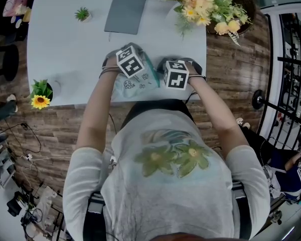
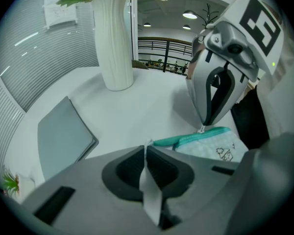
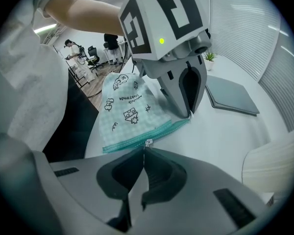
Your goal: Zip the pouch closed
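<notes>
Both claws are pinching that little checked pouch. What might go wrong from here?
The right gripper pinches only the tiny zipper pull; it may slip free. The left gripper holds just a thin strip at one end of the pouch, so the fabric might bunch. Lying near the table edge, it may slide off.

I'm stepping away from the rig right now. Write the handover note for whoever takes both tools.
Left tool: shut on one end of the pouch.
Right tool: shut on the zipper pull.
The pouch lies flat at the near edge of the table, between the two tools.
Done: both grips are set, and the pull sits about midway along the teal zipper.
Left: probably draw the pull away from the left tool to the zipper's far end, then release both. Which stretch of teeth is already closed cannot be made out.
</notes>
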The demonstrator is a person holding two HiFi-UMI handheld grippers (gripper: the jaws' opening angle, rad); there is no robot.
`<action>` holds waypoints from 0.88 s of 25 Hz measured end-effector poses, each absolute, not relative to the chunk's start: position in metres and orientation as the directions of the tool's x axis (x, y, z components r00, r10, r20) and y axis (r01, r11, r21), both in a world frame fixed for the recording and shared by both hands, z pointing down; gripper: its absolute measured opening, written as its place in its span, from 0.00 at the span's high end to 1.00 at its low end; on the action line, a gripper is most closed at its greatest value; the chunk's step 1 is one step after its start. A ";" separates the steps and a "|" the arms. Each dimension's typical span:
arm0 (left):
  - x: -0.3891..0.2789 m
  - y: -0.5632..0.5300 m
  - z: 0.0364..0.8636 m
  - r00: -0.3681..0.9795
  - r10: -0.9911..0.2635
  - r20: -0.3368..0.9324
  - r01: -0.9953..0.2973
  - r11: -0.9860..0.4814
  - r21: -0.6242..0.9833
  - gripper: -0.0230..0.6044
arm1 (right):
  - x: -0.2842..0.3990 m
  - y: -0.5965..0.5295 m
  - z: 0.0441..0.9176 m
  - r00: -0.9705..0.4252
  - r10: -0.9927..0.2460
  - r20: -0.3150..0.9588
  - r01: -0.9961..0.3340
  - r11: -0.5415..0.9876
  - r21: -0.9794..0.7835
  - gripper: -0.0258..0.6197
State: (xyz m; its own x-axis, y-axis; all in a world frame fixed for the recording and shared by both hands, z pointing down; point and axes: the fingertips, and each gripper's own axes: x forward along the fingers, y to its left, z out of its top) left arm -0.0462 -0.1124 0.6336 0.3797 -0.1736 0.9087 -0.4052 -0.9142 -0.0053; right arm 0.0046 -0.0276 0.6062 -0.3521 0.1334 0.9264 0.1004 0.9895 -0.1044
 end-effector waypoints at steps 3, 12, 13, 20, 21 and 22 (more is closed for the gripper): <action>-0.046 -0.112 0.634 0.376 -0.179 0.909 -0.403 -0.915 -0.014 0.93 | 0.004 -0.026 0.606 -0.348 0.136 0.927 0.105 0.989 -0.106 0.93; -0.047 -0.113 0.634 0.368 -0.205 0.907 -0.423 -0.905 -0.033 0.93 | 0.012 -0.016 0.612 -0.338 0.118 0.934 0.105 0.991 -0.088 0.93; -0.047 -0.113 0.634 0.365 -0.208 0.907 -0.426 -0.904 -0.036 0.93 | 0.012 -0.014 0.612 -0.336 0.121 0.934 0.107 0.990 -0.090 0.93; -0.047 -0.113 0.634 0.355 -0.230 0.906 -0.437 -0.898 -0.056 0.93 | 0.015 -0.009 0.613 -0.340 0.097 0.935 0.100 0.993 -0.066 0.93; -0.047 -0.113 0.635 0.353 -0.229 0.907 -0.436 -0.898 -0.057 0.93 | 0.015 -0.009 0.613 -0.342 0.091 0.935 0.098 0.993 -0.061 0.93; -0.047 -0.113 0.635 0.352 -0.229 0.908 -0.434 -0.899 -0.058 0.93 | 0.015 -0.008 0.613 -0.343 0.089 0.935 0.095 0.994 -0.060 0.93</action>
State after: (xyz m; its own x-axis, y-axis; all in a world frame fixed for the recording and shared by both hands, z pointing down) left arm -0.0471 -0.1134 0.6345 0.3518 -0.2285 0.9078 -0.4344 -0.8988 -0.0579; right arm 0.0154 -0.0081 0.6131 -0.3427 0.0893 0.9352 0.0954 0.9936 -0.0599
